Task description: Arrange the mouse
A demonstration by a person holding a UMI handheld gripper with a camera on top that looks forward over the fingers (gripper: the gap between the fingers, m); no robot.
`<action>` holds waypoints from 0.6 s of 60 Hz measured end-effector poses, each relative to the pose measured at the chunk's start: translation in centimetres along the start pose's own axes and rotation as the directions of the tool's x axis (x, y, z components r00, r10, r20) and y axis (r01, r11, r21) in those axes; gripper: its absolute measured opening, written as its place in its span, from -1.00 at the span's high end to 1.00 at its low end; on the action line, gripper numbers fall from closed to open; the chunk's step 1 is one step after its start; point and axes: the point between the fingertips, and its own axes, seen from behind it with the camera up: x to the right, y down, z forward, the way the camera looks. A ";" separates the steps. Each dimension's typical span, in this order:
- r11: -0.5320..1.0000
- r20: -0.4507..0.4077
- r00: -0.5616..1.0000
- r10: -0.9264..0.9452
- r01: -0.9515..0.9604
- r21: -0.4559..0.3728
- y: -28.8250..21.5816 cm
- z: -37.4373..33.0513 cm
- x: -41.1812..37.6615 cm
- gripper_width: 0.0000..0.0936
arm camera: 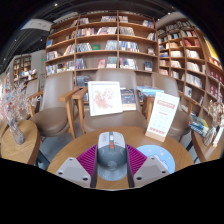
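Right, fingers (112,160) spread apart, grasping nothing. Grey mouse (111,142) sits between them, resting on round wooden desk (60,150), gap either side. Blue disc (155,155) just right of mouse. Upright cards (105,97) stand beyond, chairs (55,110) and bookshelves (105,45) further back. Risks: uneven closing pushes mouse aside; smooth curved shell slips from pads (88,158); careless slide knocks disc, or forward shove reaches cards.

- Bookshop or library reading room.
- Tall wooden bookshelves (100,42) packed with books along the back and side walls.
- Round wooden table (70,150) with upright display signs (105,97).
- Wooden chairs (55,112) nearby.
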 end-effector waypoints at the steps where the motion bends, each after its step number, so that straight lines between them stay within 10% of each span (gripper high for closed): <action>1: 1.000 -0.015 1.000 -0.001 0.001 0.002 -0.2 0.2 1.1 0.10; 36: 0.988 -0.099 0.993 0.065 -0.078 -0.133 9.3 6.3 16.0 0.01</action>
